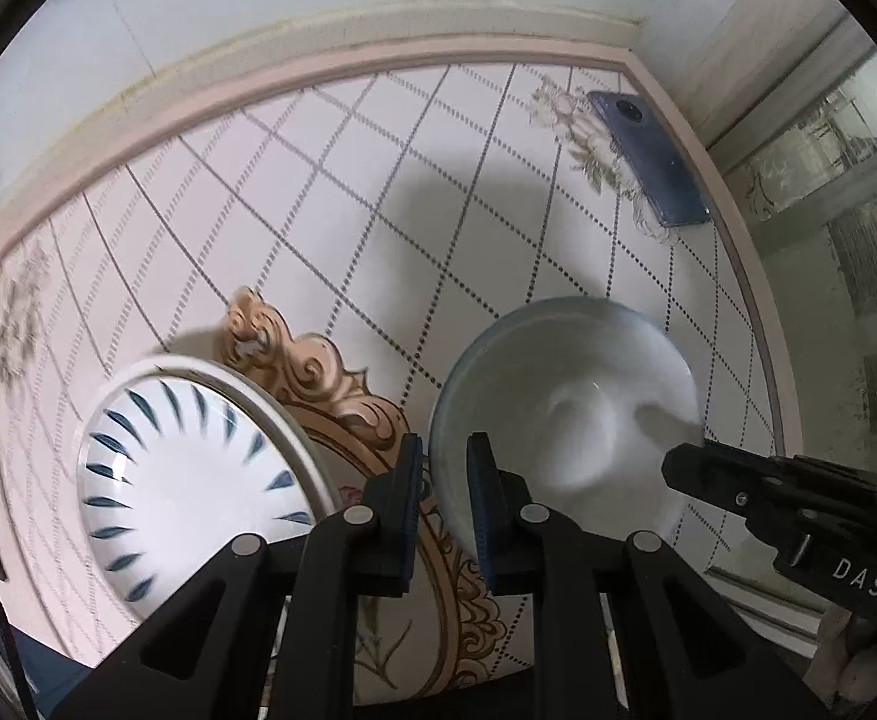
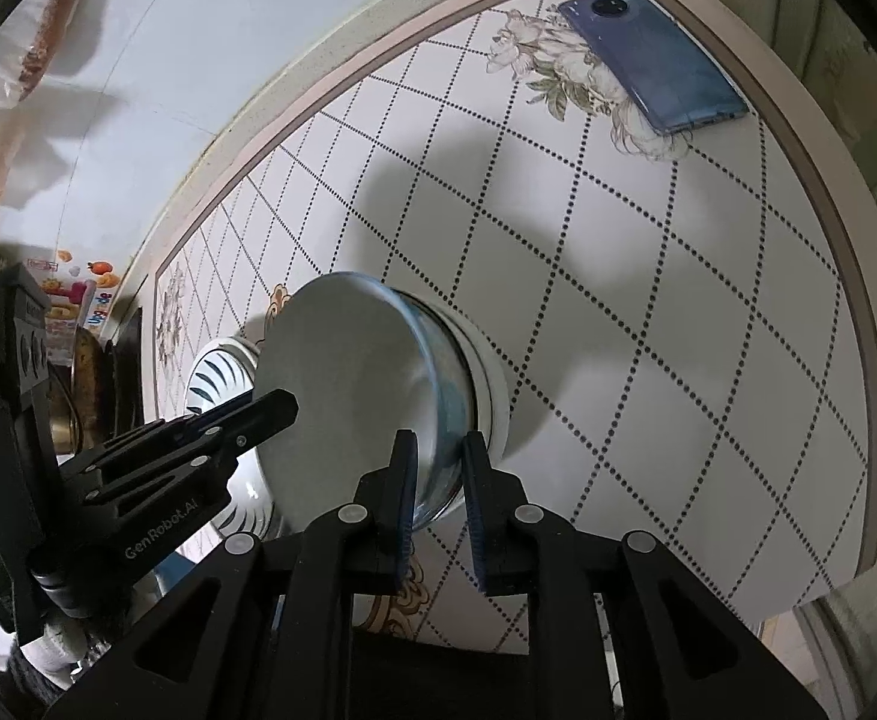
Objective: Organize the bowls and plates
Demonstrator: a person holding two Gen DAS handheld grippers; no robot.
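The bowl, judged glazed ceramic, stiff, slippery and breakable, is held tilted above the bench, its rim clamped at opposite sides by the right tool and the left tool, which is where it is best taken. Open bench is seen beyond it; the striped plate lies just beside, and a phone sits near the far edge.

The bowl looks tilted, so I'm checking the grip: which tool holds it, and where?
Both tools grip the bowl by its rim, on opposite sides.
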